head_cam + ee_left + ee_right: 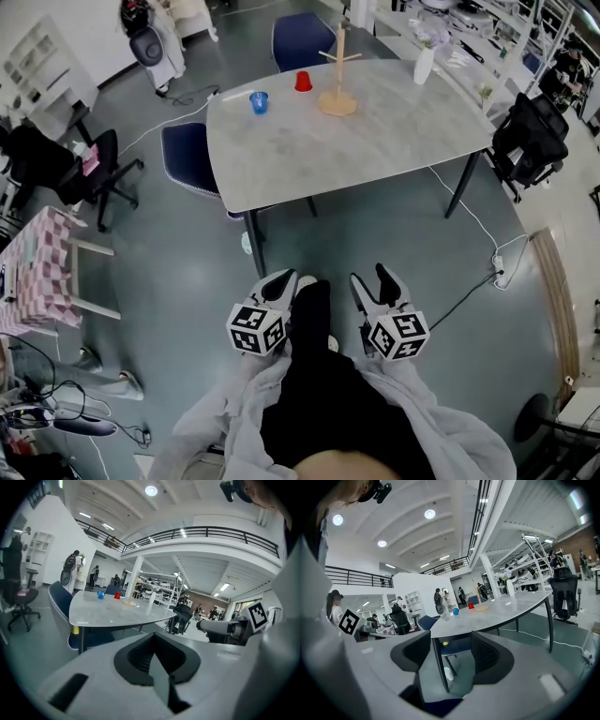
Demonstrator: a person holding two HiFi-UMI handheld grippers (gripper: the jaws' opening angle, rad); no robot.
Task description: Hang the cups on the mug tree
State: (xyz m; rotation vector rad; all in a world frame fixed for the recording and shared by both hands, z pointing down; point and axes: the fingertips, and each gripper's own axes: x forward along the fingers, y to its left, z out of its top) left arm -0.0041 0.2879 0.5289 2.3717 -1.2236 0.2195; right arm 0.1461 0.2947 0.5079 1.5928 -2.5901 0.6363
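On the far side of the grey table (356,150) stand a blue cup (259,102), a red cup (303,82) and a bare wooden mug tree (337,86). Both grippers are low at my body, well short of the table's near edge. The left gripper (281,283) has its jaws together with nothing between them. The right gripper (375,279) stands open and empty; floor and a table leg show through its gap. From the left gripper (153,654) the blue cup (100,594), red cup (117,595) and tree (128,600) look small. The right gripper (445,654) also sees the blue cup (455,611), red cup (471,605) and tree (479,597).
A white bottle (424,66) stands at the table's far right. Blue chairs (192,155) sit at the table's left and far side. Black office chairs (530,141) flank the room. A cable (469,281) crosses the floor on the right, and a checked table (33,267) stands at the left.
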